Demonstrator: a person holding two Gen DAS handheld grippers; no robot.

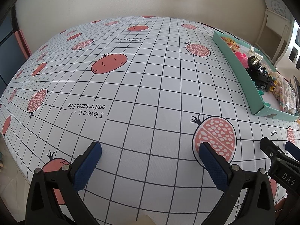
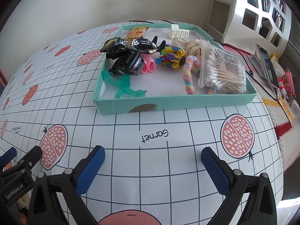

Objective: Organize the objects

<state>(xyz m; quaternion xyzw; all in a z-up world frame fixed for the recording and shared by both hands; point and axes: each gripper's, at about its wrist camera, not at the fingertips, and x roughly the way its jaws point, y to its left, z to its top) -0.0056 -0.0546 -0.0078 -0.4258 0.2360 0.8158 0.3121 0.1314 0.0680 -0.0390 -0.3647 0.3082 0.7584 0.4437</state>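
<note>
Right wrist view: my right gripper (image 2: 152, 154) hovers over the tablecloth (image 2: 131, 150) just short of the teal tray (image 2: 187, 102), jaws wide apart, nothing in them. Left gripper (image 1: 150, 149) likewise spread and empty, over bare cloth with the tray off to its right.

Every loose item I can see is already inside the tray, so I judge this as the tidy-up end of the job, or a pause before a next pick. If I go in, I'd approach over the near wall from above, not through it; the tray looks like light card and will slide if bumped.

Contents, crowded toward the back and right:
- cotton swab bag (image 2: 223, 69), against the right wall, slippery plastic; pinch a corner
- pastel twisted rope (image 2: 187, 75), leaning on the bag
- black toy car (image 2: 129, 63), with a black plane (image 2: 144, 44) on top
- pink rollers (image 2: 148, 65)
- green translucent figure (image 2: 125, 86), near-left corner
- white hair claw (image 2: 179, 32), far wall
</note>
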